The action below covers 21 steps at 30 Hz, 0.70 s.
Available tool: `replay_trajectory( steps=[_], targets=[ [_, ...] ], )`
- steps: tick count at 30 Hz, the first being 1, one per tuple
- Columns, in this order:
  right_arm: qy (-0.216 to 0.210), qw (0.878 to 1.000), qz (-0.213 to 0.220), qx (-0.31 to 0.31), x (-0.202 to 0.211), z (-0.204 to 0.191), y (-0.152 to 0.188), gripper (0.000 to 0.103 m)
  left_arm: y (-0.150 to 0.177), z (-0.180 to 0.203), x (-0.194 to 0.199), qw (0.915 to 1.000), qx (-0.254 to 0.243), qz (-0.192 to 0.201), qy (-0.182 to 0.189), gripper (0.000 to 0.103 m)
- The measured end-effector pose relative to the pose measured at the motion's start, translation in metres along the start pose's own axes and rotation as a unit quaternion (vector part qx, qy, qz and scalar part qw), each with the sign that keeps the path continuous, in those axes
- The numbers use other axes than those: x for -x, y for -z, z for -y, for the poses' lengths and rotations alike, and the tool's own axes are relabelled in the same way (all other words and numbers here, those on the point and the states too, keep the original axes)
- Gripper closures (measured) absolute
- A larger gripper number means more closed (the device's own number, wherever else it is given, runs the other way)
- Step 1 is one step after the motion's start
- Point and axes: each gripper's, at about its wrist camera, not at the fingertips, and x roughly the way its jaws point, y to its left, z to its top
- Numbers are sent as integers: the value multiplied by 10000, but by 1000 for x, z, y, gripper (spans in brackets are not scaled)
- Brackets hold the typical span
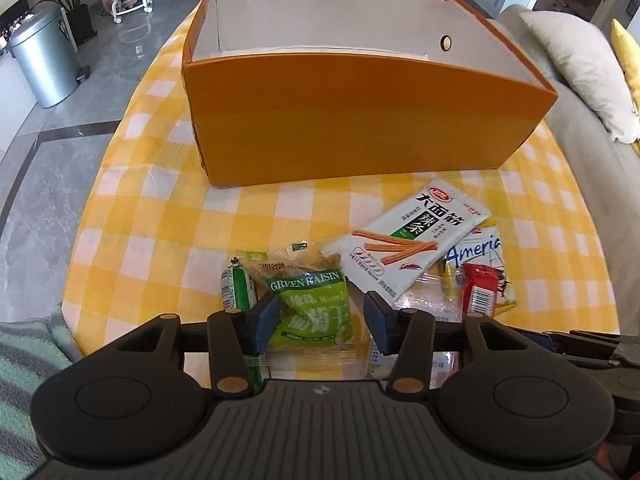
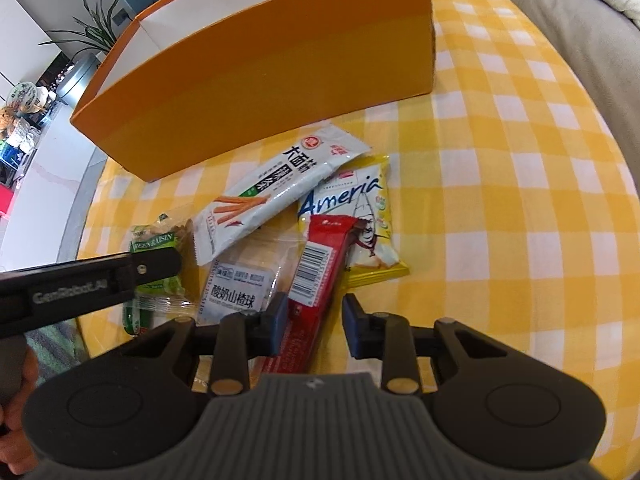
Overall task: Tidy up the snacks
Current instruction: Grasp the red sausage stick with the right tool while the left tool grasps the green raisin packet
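We have a small heap of snack packets on the near part of the yellow-and-white checked tablecloth [image 2: 500, 184], in front of the open orange cardboard box [image 1: 360, 120], which stands farther back with nothing visible inside it. Our left gripper [image 1: 320, 320] stands with its jaws apart around the green raisin packet [image 1: 316, 304]: the left pad touches its edge, the right pad is clear of it, so nothing is gripped there yet. Our right gripper [image 2: 314, 326] straddles the long red bar wrapper [image 2: 320, 264]; its left pad sits against the wrapper, but a gap shows on the right, so the jaws are narrowed yet not clamped. The red bar lies across a clear pouch [image 2: 240, 280] and the yellow "Ameria" bag [image 2: 360, 208], just beside the white spicy-strip packet [image 2: 272, 188]. We judge that a one-sided pinch could let the slick wrapper slip, or drag neighbours along.
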Motion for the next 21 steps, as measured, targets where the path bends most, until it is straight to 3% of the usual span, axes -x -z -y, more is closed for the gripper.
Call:
replay_trajectory(
  steps=[5,17,21],
  targets=[
    [-13,10000,0,43,-4,-2,0,74,-1,8,-7,9994,-205,-69,-269,43],
    [35,9999,-63,115,-6,-2,2,73,-3,12,-21,9981,-249,-158,-535,43],
    [58,9998,-110,147,-7,-3,4,72,-1,11,-23,9983,-247,-198,-480,52]
  ],
)
